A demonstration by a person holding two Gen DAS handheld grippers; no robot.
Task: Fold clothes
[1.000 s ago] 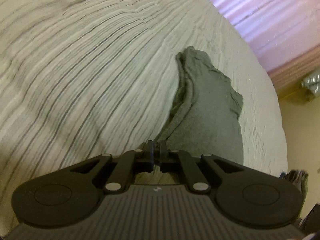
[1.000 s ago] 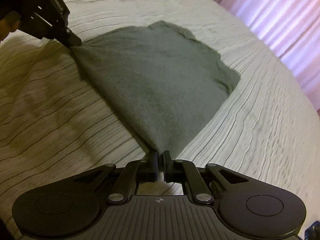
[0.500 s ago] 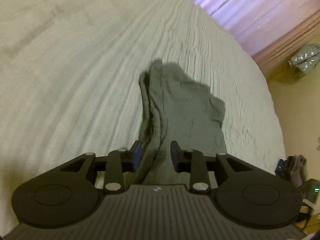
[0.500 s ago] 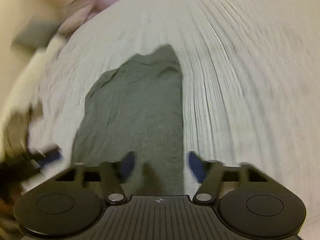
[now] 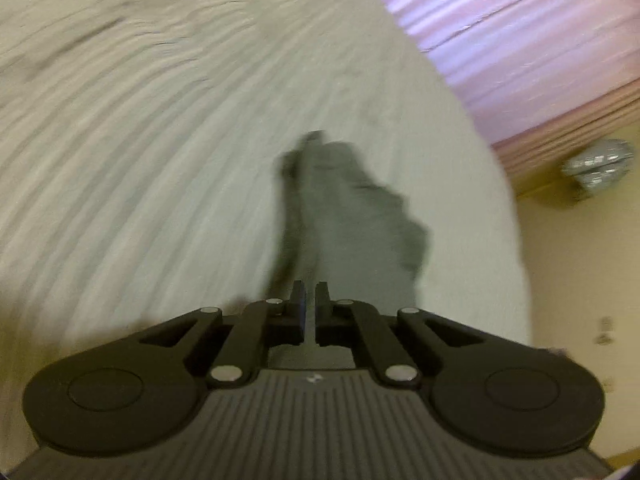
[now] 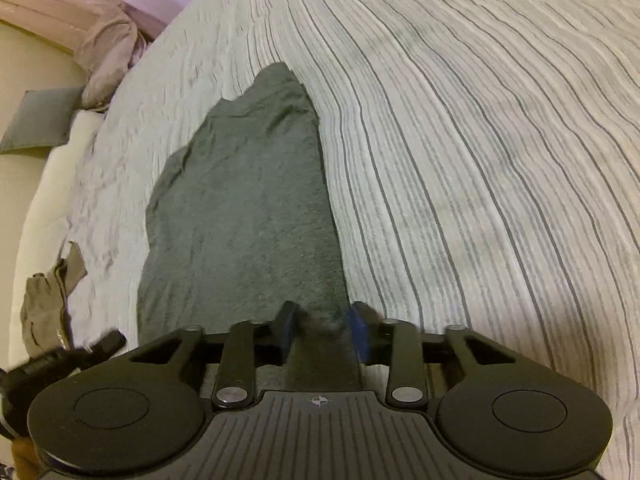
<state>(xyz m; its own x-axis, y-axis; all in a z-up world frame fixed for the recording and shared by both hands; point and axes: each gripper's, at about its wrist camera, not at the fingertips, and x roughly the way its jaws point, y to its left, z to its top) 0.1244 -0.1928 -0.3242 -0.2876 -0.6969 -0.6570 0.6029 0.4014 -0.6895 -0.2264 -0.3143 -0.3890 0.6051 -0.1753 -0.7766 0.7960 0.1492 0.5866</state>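
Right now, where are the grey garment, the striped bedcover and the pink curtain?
Garment (image 6: 248, 220): right wrist view, middle of its flat top layer.
Bedcover (image 6: 480, 160): right wrist view, bare striped part right of the garment.
Curtain (image 5: 520, 40): left wrist view, its lit folds at upper right.

The folded garment (image 6: 244, 216) lies on the bed (image 6: 480, 160), pillows (image 6: 108, 56) beyond.

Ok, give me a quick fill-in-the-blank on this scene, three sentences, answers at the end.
1. The grey garment lies on a ____ bedspread.
2. The jaws of the right gripper stand ____, with the garment's near end between them.
3. The jaws of the left gripper are ____.

Missing words: striped; open; shut
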